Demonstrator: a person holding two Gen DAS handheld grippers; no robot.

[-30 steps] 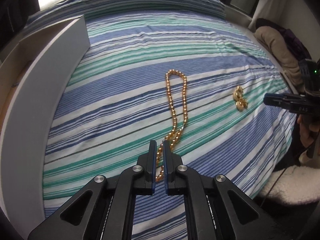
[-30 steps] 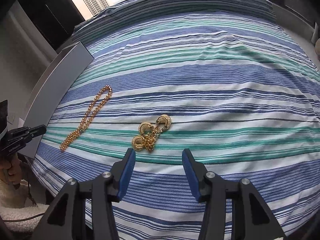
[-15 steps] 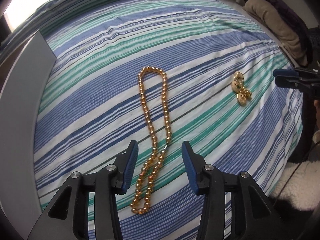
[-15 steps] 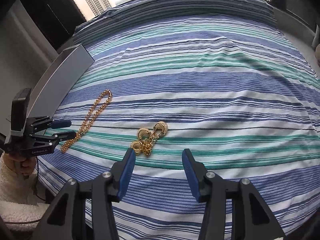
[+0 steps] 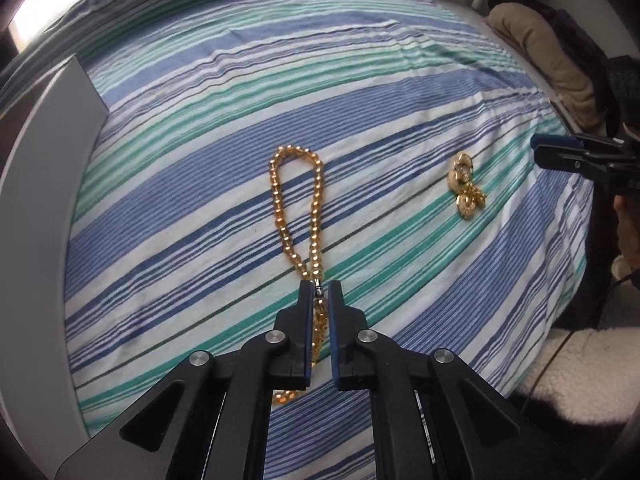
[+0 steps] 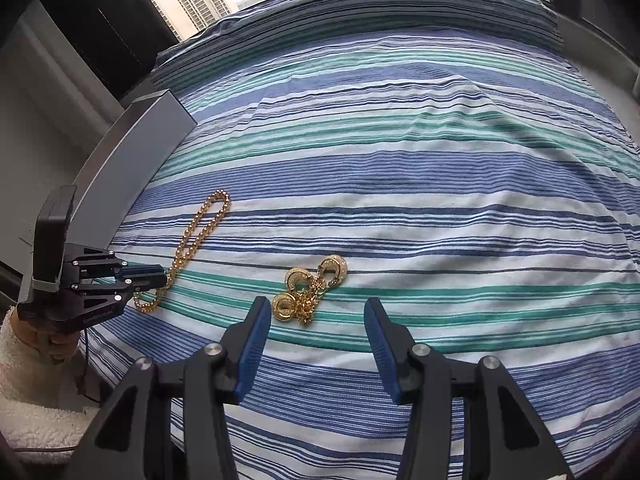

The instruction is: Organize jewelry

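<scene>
A gold bead necklace [image 5: 315, 216] lies as a long loop on the striped bedsheet [image 5: 200, 128]. My left gripper [image 5: 320, 286] is over its near end, and its jaws are closing, with the strand by the clasp pinched between the pads. In the right wrist view the same gripper [image 6: 158, 276] grips the necklace [image 6: 200, 224] at its lower end. A tangle of gold hoop earrings and fine chain [image 6: 308, 292] [image 5: 464, 192] lies just beyond my right gripper [image 6: 316, 302], which stands open above the sheet with nothing between its fingers.
A grey box wall [image 5: 40, 200] [image 6: 132, 168] runs along the bed's left edge. Beige and dark clothing [image 5: 540, 48] is piled past the far right edge. A person's fleece sleeve [image 6: 24, 400] holds the left gripper at the near edge.
The left gripper let go of the necklace, opened and moved over it, then closed again on the strand near the clasp. The right gripper stayed still and open.
</scene>
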